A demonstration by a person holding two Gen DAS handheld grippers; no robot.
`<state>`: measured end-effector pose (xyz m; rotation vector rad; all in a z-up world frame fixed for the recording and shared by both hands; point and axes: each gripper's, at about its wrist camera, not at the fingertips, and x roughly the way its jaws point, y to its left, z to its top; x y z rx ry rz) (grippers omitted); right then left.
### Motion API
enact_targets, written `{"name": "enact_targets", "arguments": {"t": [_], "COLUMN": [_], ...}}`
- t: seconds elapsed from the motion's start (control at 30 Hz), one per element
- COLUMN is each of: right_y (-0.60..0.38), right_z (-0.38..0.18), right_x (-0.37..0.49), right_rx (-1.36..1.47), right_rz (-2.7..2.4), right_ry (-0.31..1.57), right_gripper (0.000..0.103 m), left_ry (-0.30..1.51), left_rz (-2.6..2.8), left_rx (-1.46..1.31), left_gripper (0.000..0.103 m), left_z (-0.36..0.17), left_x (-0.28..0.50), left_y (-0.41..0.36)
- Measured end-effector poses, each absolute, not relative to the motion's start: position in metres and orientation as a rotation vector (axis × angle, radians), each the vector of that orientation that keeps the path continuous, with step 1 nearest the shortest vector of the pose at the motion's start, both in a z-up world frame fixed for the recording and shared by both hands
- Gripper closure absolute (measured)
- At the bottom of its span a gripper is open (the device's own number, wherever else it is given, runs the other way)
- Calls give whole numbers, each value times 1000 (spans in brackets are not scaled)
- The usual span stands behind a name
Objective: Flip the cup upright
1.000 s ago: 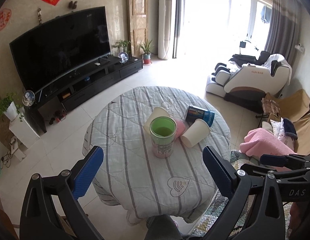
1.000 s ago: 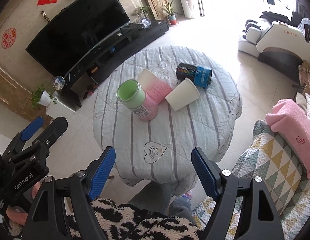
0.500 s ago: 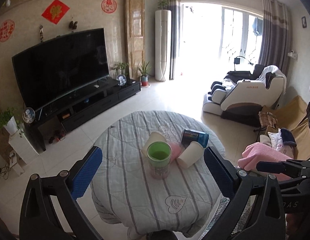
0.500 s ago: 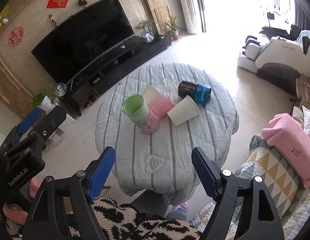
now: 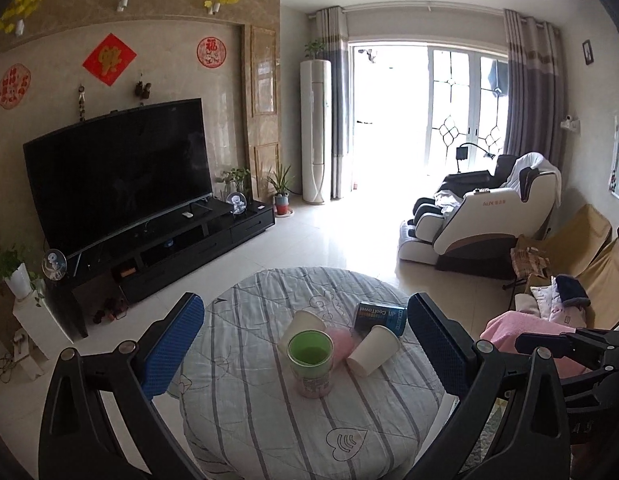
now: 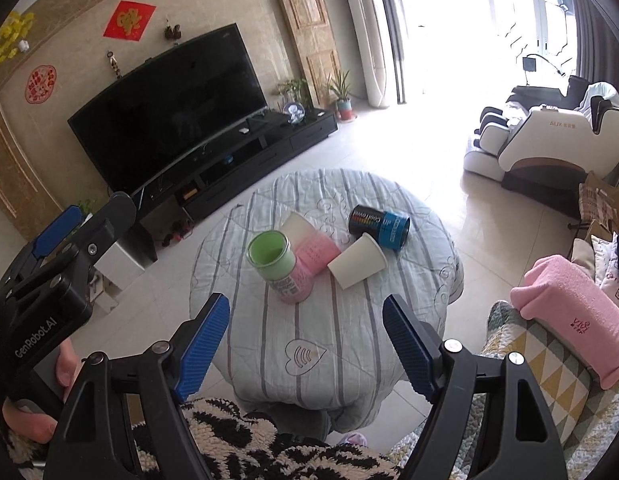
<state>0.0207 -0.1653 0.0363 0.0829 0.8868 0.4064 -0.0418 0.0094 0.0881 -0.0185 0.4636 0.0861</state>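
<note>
On the round table (image 5: 245,412) with its striped cloth, green-rimmed pink cup (image 5: 310,364) stands upright at center, mouth up. Pink cup (image 6: 315,251) lies on its side touching it at 1 o'clock. White paper cup (image 5: 374,349) on its side at 2 o'clock, mouth toward camera. Blue can (image 5: 380,317) on its side just behind it, at 1 o'clock. Left gripper (image 5: 305,344) spread wide, empty, off the table's near edge. Right gripper (image 6: 307,344) also spread wide, empty, hanging over the near edge. TV (image 5: 117,176) at 10 o'clock.
</note>
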Motion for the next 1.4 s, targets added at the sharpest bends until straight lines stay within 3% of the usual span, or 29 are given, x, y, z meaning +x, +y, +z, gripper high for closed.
{"name": "enact_targets", "arguments": {"t": [1.4], "right_y": [-175], "right_z": [47], "right_x": [17], "right_rx": [32], "right_rz": [420], "right_ry": [808], "right_gripper": [22], "left_ry": [440], "left_rz": [137], "left_rx": [-58], "left_gripper": [0], "left_z": [89], "left_x": [-34], "left_y": [2]}}
